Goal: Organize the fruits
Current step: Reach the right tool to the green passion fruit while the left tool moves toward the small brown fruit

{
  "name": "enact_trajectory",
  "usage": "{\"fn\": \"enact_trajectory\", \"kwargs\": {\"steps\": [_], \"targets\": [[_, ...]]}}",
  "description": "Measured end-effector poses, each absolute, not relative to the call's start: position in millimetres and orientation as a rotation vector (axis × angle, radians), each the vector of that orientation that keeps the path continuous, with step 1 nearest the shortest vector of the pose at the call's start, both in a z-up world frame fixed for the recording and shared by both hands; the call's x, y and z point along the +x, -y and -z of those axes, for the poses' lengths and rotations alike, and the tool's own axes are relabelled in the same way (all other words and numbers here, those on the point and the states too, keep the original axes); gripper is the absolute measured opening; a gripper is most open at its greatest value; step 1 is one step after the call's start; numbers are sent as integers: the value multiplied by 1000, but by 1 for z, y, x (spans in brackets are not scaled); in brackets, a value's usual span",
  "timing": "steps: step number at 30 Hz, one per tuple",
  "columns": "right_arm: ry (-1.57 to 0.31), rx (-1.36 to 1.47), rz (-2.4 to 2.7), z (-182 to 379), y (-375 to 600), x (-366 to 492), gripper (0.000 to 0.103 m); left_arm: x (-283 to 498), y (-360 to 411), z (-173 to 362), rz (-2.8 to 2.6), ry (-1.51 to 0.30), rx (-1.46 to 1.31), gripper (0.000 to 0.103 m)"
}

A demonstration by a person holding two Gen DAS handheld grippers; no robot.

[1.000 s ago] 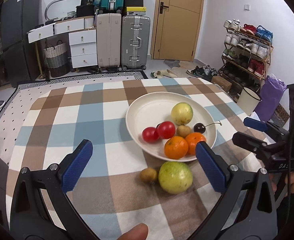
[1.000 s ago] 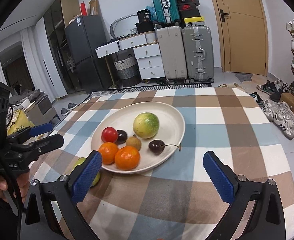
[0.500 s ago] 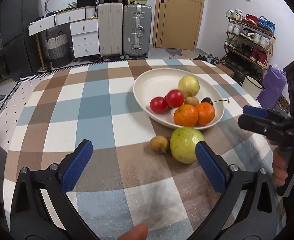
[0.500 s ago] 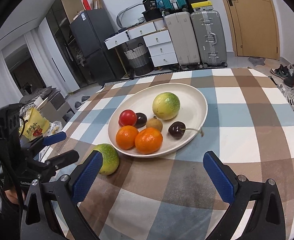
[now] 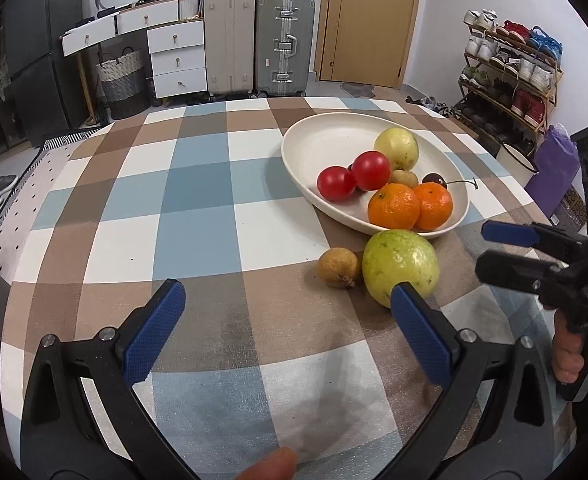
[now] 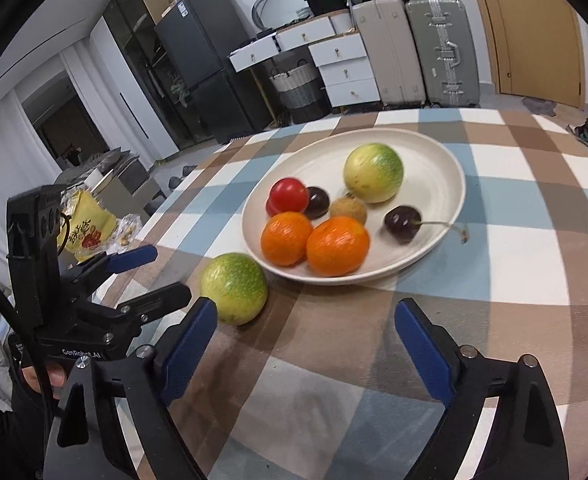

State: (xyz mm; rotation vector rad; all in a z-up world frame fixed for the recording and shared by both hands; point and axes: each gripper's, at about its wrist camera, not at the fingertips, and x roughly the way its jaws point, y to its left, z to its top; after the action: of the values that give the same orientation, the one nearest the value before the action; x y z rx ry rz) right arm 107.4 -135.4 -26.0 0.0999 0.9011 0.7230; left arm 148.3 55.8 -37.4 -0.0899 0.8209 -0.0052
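A white plate on the checked tablecloth holds a green guava, two tomatoes, two oranges, a brown longan and dark cherries. On the cloth by the plate's near rim lie a second green guava and a small brown longan. My left gripper is open and empty, just short of these two. My right gripper is open and empty, near the plate's rim.
The table's edge curves close on the left in the left wrist view. Suitcases, white drawers and a door stand behind. A shoe rack is at the right. A yellow snack bag lies beyond the table.
Both grippers have pulled back and lowered toward the cloth; the plate now sits farther off. The loose guava and longan have not moved. Both grippers stay open.
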Motion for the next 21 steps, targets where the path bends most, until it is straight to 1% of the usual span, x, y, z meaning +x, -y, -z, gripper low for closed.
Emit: {"fn": "enact_trajectory", "kwargs": {"steps": [3, 5, 11, 18, 21], "targets": [[-916, 95, -760, 30, 127, 106, 91, 150, -59, 39, 0, -832, -100, 102], [-914, 78, -774, 30, 120, 104, 87, 150, -62, 39, -8, -826, -113, 102], [-929, 66, -793, 33, 105, 107, 86, 148, -72, 37, -35, -825, -111, 102], [-940, 48, -812, 37, 86, 110, 81, 151, -95, 41, -60, -842, -194, 102], [-948, 40, -815, 40, 81, 112, 77, 151, -95, 44, -57, -847, -197, 102]]}}
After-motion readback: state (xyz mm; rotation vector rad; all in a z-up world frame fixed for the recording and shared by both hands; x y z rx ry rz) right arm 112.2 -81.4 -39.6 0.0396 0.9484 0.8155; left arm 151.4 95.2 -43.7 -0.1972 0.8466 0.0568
